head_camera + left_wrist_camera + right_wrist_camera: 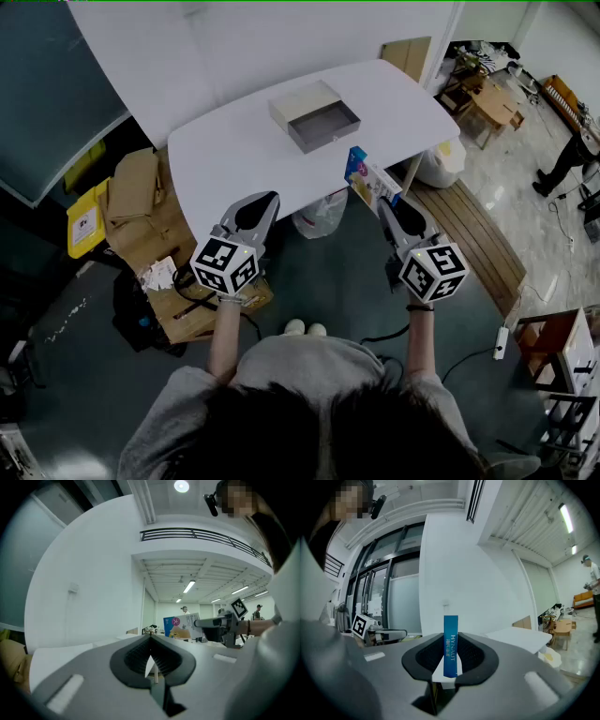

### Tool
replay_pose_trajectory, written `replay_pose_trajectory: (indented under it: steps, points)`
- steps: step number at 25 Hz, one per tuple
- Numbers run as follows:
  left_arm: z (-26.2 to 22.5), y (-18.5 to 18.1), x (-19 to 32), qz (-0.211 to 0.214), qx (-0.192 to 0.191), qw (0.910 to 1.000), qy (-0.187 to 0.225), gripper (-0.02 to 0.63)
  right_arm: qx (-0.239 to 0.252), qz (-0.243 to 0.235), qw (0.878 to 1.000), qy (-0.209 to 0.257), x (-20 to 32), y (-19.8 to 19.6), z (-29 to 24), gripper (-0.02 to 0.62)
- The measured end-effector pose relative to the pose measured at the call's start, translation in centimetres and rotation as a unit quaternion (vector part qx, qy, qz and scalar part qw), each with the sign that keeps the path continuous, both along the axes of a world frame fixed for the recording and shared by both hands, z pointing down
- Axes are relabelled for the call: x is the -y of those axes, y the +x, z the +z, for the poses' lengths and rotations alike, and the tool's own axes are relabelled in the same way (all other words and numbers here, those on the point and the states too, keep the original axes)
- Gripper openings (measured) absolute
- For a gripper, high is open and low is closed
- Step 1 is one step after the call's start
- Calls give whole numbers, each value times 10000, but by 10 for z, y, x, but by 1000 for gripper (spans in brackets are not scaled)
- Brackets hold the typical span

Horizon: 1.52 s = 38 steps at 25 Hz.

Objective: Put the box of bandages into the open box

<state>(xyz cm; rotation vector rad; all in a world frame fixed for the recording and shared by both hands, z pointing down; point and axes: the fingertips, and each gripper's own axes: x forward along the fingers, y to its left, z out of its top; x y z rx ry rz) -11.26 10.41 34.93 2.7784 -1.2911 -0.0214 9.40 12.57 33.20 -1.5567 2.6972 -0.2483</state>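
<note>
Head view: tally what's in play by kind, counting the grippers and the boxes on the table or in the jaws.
Grippers: 2, left gripper and right gripper
Open box, on the white table: 1
Box of bandages, in the right gripper's jaws: 1
Total: 4

Box of bandages [366, 175], lower end hidden by right gripper [387, 203]
</note>
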Motion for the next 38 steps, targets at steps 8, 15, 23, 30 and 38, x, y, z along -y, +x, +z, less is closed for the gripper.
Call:
replay_pose_trajectory:
  steps: [8, 15, 23, 30, 38]
  points:
    - [0, 2, 3, 30, -18, 10000, -8, -6, 6, 45, 10000, -10, 1, 3, 2, 94]
    - [-2, 7, 5, -7, -60, 10000, -3, -6, 141, 58, 9999, -14, 3, 12, 0, 95]
    - [-1, 12, 4, -137, -98, 9999, -27, -6, 267, -66, 9996, 14, 6, 18, -3, 95]
    - [9, 18, 9, -169, -122, 9997, -159, -6, 392, -101, 9991, -84, 14, 20, 2, 95]
    - [18, 18, 38, -127, -161, 9995, -252, -6, 337, -85, 9992, -178, 42, 20, 11, 95]
